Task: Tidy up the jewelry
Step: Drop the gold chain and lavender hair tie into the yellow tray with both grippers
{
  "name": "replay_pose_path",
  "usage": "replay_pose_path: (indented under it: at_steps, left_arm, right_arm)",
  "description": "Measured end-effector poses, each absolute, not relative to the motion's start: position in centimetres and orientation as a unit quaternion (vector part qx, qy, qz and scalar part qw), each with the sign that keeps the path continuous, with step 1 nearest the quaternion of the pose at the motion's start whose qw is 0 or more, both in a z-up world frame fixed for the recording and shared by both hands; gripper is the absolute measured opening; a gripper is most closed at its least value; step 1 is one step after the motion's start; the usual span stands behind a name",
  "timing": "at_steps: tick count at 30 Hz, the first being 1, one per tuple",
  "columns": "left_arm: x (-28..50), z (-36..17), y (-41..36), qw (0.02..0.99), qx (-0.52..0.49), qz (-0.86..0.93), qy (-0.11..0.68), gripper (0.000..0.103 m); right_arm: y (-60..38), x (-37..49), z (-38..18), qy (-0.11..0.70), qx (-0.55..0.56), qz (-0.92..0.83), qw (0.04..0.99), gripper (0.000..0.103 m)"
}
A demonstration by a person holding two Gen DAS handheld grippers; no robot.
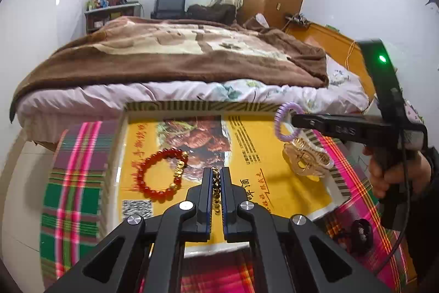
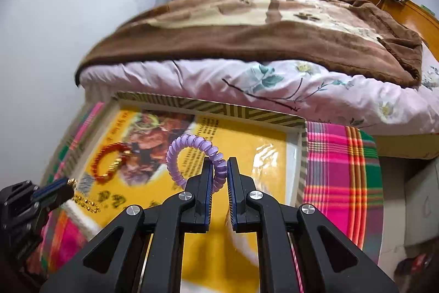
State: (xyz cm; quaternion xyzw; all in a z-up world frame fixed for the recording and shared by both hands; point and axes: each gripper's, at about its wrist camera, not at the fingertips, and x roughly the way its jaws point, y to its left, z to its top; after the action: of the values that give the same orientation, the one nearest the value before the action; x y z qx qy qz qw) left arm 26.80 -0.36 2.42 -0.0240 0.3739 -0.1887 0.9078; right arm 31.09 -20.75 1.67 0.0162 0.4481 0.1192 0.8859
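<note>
My left gripper (image 1: 216,170) is shut on a gold-and-dark bead chain (image 1: 216,190), low over the near part of a yellow-lined tray (image 1: 192,105). The chain's gold beads (image 2: 86,203) trail below the left gripper (image 2: 68,185) in the right wrist view. A purple spiral hair tie (image 2: 186,153) hangs from my right gripper (image 2: 219,160), which is shut on its edge above the tray (image 2: 219,109). In the left wrist view, the right gripper (image 1: 294,120) holds the tie (image 1: 285,122) over the tray's right side. A red bead bracelet (image 1: 162,175) with gold charms lies on the tray's left half.
A clear-and-gold claw clip (image 1: 307,159) lies in the tray's right corner. The tray sits on a plaid cloth (image 1: 71,183); a small dark item (image 1: 360,235) lies on the cloth at right. A bed (image 1: 170,59) with a brown blanket stands just beyond. A hand (image 1: 389,175) grips the right tool.
</note>
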Motion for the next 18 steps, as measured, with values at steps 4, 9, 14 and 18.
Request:
replay_pose_path:
  at_steps: [4, 9, 14, 18]
  left_arm:
    - [28.1, 0.8, -1.0, 0.900, -0.027, -0.193, 0.390, 0.005]
    - [28.8, -0.8, -1.9, 0.891, -0.009, -0.191, 0.411, 0.005]
    - [29.1, -1.9, -2.2, 0.888, 0.005, -0.182, 0.423, 0.005]
    - [29.3, -2.1, -1.9, 0.887, 0.001, -0.180, 0.426, 0.005]
  right_arm:
    - [-20.3, 33.0, 0.4, 0.470, 0.005, 0.116, 0.875, 0.010]
    - [-19.4, 35.0, -1.3, 0.502, -0.027, 0.107, 0.858, 0.010]
    - [-19.0, 35.9, -2.3, 0.516, -0.039, 0.103, 0.849, 0.010]
    - [-19.1, 36.3, -2.7, 0.521, -0.038, 0.094, 0.848, 0.011]
